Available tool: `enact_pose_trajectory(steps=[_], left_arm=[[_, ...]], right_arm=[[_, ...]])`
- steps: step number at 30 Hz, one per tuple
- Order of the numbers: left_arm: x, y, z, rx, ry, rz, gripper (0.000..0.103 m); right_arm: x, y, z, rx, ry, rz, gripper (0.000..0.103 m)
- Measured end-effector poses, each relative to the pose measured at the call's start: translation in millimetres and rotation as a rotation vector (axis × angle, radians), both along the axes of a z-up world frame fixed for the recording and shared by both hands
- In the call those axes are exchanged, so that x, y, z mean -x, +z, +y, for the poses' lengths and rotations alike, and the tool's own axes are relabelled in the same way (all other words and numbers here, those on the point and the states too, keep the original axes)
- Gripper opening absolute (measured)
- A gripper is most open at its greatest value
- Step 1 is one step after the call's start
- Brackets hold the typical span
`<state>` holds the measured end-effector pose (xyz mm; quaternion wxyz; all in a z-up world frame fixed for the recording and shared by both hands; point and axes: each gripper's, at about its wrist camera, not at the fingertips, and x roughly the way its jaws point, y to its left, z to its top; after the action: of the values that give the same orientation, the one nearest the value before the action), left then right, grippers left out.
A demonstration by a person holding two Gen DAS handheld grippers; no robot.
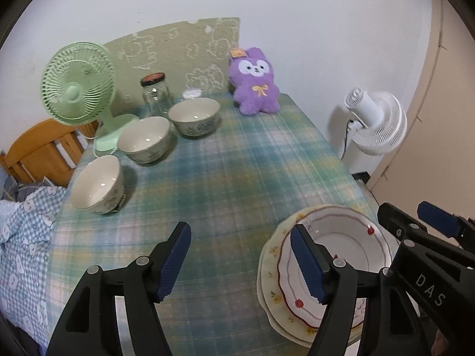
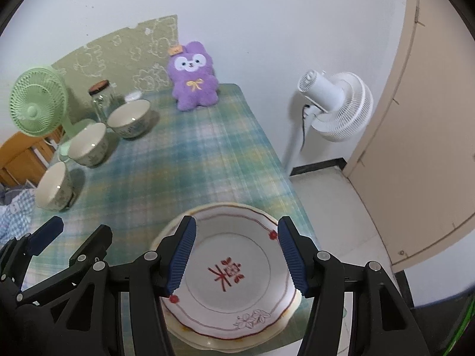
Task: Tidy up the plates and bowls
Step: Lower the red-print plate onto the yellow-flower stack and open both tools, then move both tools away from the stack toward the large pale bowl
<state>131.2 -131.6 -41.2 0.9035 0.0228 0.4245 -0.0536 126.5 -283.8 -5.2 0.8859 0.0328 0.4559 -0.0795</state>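
Note:
A white plate with a red rim and a red character (image 2: 237,267) lies on top of a cream flowered plate (image 1: 271,270) at the near right corner of the table. Three cream bowls stand apart in a row along the left side: far (image 1: 194,115), middle (image 1: 144,138), near (image 1: 96,182). My right gripper (image 2: 237,222) hangs open above the plate stack, its pads clear of the rim. Open and holding nothing, my left gripper (image 1: 240,231) is over the plaid cloth just left of the stack, its right finger (image 1: 305,264) in front of the plate's edge.
A green desk fan (image 1: 77,84), a glass jar (image 1: 156,92) and a purple plush toy (image 1: 255,83) stand at the table's (image 1: 237,163) far side. A white floor fan (image 2: 335,103) and a door (image 2: 430,118) are to the right. Blue checked fabric (image 1: 20,237) lies at the left.

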Motion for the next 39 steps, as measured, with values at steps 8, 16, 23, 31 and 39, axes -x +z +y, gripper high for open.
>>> enact_pose_trajectory(steps=[8,16,23,31,39], left_arm=[[-2.0,30.3,15.5,0.007,0.108,-0.056,0.075],[-7.4,36.5,40.1,-0.002,0.210,-0.074,0.080],[-15.2,37.5,70.0,-0.003,0.222,-0.064,0.080],[-32.2,38.0,115.4,-0.037,0.199,-0.065,0.080],[-50.3,32.8,154.9,-0.036,0.174,-0.075,0.080]], right_arm=[[-12.3,25.2,12.4,-0.023,0.083,-0.072,0.061],[-22.6,31.9,33.5,-0.052,0.180,-0.086,0.061],[-35.6,34.9,63.5,-0.056,0.187,-0.089,0.061],[-49.8,34.9,113.1,-0.070,0.152,-0.101,0.061],[-62.4,34.5,157.2,-0.054,0.135,-0.116,0.061]])
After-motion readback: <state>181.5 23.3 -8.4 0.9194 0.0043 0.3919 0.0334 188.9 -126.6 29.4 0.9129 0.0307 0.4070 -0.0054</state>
